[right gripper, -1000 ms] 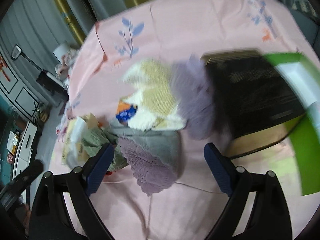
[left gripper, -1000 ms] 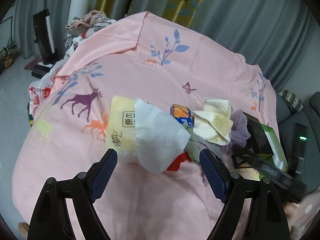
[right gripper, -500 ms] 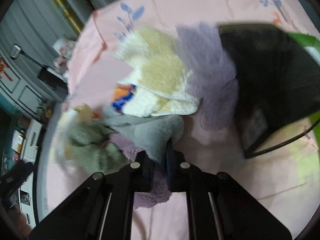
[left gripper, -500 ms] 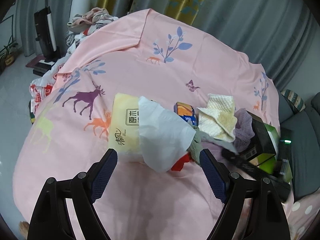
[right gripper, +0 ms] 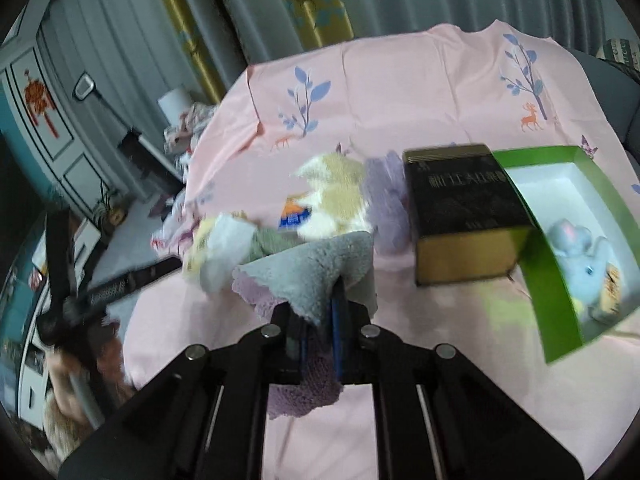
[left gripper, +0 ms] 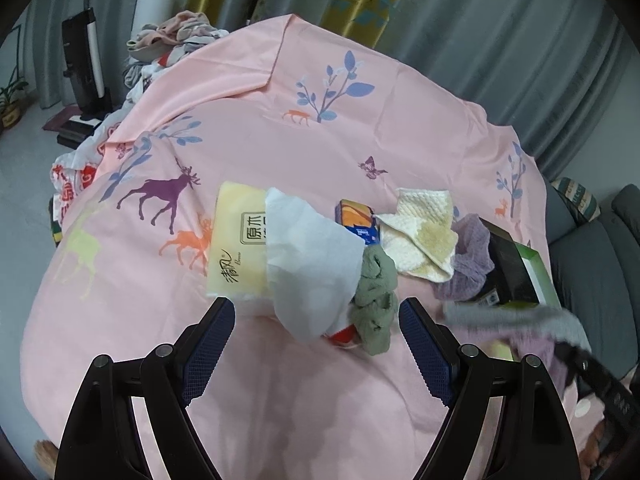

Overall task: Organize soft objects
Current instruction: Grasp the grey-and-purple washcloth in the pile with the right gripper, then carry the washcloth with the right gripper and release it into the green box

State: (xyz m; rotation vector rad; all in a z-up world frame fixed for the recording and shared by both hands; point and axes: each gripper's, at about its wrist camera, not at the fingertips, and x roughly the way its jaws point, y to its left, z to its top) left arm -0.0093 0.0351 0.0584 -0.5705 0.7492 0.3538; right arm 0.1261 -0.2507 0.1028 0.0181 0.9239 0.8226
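Observation:
My right gripper (right gripper: 318, 312) is shut on a grey and lilac cloth (right gripper: 316, 268) and holds it above the pink sheet; the cloth also shows blurred in the left wrist view (left gripper: 516, 320). My left gripper (left gripper: 316, 320) is open and empty, just in front of a white tissue (left gripper: 308, 256) and a green-grey cloth (left gripper: 376, 296). A cream and yellow cloth (left gripper: 420, 236) and a purple cloth (left gripper: 468, 260) lie behind. A green box (right gripper: 560, 256) at right holds a grey plush toy (right gripper: 580, 256).
A yellow tissue pack (left gripper: 236, 240) lies left of the pile. A small orange and blue pack (left gripper: 356, 216) lies behind it. A black box (right gripper: 460, 208) stands beside the green box. Laundry (left gripper: 172, 36) is heaped at the far left edge. A grey sofa (left gripper: 592, 248) is at right.
My right gripper closed on the grey and lilac cloth, then lifted it up and back from the pile. The left gripper stayed open and barely moved.

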